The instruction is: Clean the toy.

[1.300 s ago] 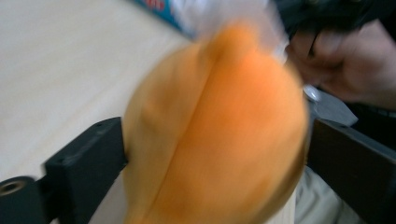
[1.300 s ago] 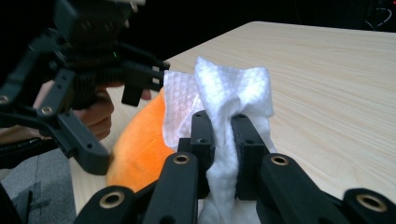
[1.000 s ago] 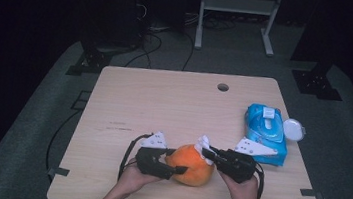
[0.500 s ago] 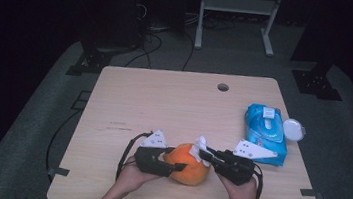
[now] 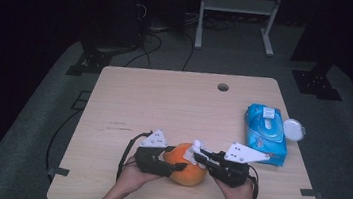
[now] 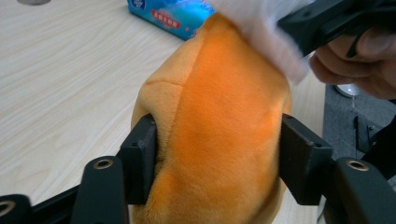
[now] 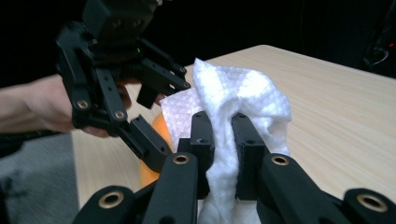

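An orange plush toy rests near the table's front edge, between both hands. My left gripper is shut on the orange plush toy, its jaws pressing into both sides. My right gripper is shut on a crumpled white wet wipe. That white wipe lies against the top of the toy, and it also shows at the upper right of the left gripper view as the wipe. The left gripper comes in from the left, the right gripper from the right.
A blue pack of wet wipes lies at the table's right side with its lid open, and a white round cap hangs past it at the edge. A cable hole sits near the far edge of the wooden table.
The two grippers and the toy have shifted slightly left and nearer the front edge; the wipe stays pressed on the toy's top.
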The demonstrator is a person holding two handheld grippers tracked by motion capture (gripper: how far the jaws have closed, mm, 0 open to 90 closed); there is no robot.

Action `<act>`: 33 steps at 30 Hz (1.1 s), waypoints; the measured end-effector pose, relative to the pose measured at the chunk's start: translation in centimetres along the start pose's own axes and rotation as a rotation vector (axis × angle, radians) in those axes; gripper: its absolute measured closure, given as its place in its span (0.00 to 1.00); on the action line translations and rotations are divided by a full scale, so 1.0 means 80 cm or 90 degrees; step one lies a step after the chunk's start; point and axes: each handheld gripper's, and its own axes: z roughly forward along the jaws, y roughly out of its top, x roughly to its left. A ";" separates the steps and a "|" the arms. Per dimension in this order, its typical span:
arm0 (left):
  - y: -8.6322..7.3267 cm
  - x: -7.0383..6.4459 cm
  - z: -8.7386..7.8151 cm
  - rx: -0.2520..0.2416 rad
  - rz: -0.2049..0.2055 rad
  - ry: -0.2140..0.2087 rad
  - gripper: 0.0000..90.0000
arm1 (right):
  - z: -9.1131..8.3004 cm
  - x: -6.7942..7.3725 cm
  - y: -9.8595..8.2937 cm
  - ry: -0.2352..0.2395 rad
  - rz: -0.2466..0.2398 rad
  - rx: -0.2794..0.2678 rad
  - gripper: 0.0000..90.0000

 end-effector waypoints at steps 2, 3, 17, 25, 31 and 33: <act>0.000 0.000 -0.001 -0.006 -0.006 -0.002 0.45 | -0.004 -0.014 -0.003 -0.007 0.030 -0.003 0.89; 0.001 0.000 -0.001 -0.006 -0.007 -0.002 0.45 | -0.006 -0.021 -0.006 -0.018 0.037 -0.005 0.89; -0.004 0.006 0.015 0.019 -0.036 -0.014 0.11 | -0.006 -0.029 -0.017 -0.019 0.071 -0.004 0.89; -0.004 0.003 0.006 -0.013 -0.020 0.013 0.45 | 0.001 0.002 -0.009 0.016 0.027 -0.012 0.89; -0.003 0.001 0.004 -0.013 -0.015 0.008 0.46 | -0.004 -0.018 -0.015 -0.011 0.036 -0.008 0.89; -0.003 0.002 0.004 -0.014 -0.018 0.006 0.46 | -0.006 -0.025 -0.019 -0.024 0.043 -0.007 0.89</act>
